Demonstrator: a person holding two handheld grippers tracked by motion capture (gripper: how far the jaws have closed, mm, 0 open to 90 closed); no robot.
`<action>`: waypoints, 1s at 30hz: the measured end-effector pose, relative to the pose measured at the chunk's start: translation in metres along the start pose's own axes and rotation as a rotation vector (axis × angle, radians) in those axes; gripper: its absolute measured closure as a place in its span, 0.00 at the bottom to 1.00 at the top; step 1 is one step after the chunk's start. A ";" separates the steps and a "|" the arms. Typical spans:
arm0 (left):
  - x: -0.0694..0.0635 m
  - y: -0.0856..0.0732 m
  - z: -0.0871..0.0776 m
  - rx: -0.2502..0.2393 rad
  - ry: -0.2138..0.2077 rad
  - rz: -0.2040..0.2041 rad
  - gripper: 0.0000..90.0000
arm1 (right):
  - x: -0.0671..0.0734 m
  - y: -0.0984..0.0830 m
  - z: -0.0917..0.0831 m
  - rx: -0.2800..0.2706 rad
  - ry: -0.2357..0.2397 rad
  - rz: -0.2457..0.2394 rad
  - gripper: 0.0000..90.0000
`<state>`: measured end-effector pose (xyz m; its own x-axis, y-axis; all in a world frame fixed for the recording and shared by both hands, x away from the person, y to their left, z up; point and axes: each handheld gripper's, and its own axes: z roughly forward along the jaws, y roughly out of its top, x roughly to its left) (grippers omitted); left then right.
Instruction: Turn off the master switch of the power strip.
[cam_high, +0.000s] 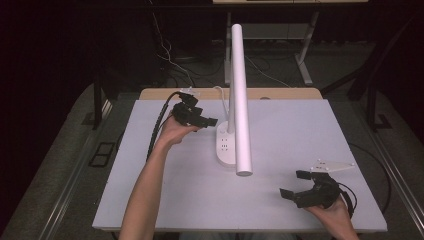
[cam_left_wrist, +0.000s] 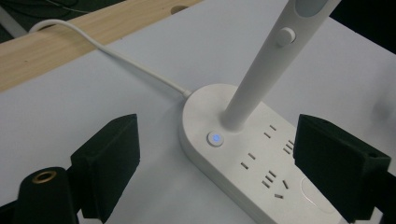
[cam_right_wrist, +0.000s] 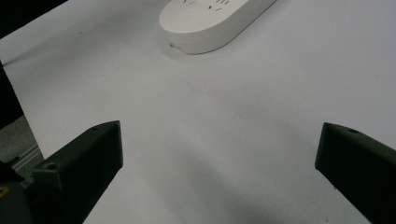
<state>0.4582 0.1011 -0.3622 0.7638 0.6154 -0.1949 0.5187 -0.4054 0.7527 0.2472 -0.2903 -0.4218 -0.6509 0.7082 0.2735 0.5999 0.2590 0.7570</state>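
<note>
the white table top (cam_high: 310, 150) runs bare and flat on every side of the right gripper (cam_high: 295, 186), with its near edge just behind that hand and its right edge close by. ahead of the left gripper (cam_high: 212, 121) the white sheet ends at a strip of pale wood (cam_left_wrist: 70, 42), and the dark floor lies beyond.

the lamp base (cam_left_wrist: 233, 154) is a smooth, matt white oval slab with rounded ends, its top pierced by rows of socket slots and a small round button lit blue (cam_left_wrist: 215, 138). a slim white stem (cam_left_wrist: 261, 70) rises tilted from it, carrying a round knob. a thin white cord (cam_left_wrist: 116, 53) curves from the base toward the wood strip.

the left gripper has its blocky black foam jaws apart, nothing between them; the base lies just ahead and below, the lit button between the jaw lines. the right gripper also stands wide apart and unloaded, the base well ahead of it and to its left.
</note>
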 end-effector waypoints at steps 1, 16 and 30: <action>0.001 0.000 0.002 -0.005 -0.002 -0.006 0.16 | 0.000 0.000 0.000 0.000 0.000 0.001 0.00; 0.005 -0.004 0.016 -0.025 -0.030 -0.028 0.26 | -0.001 0.000 0.000 -0.003 0.000 0.004 0.00; 0.004 -0.009 0.035 -0.001 -0.063 -0.059 0.43 | -0.001 0.000 0.000 0.002 -0.002 0.006 0.00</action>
<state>0.4699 0.0836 -0.3923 0.7545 0.5943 -0.2787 0.5635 -0.3687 0.7393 0.2477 -0.2908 -0.4224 -0.6465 0.7108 0.2772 0.6048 0.2561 0.7541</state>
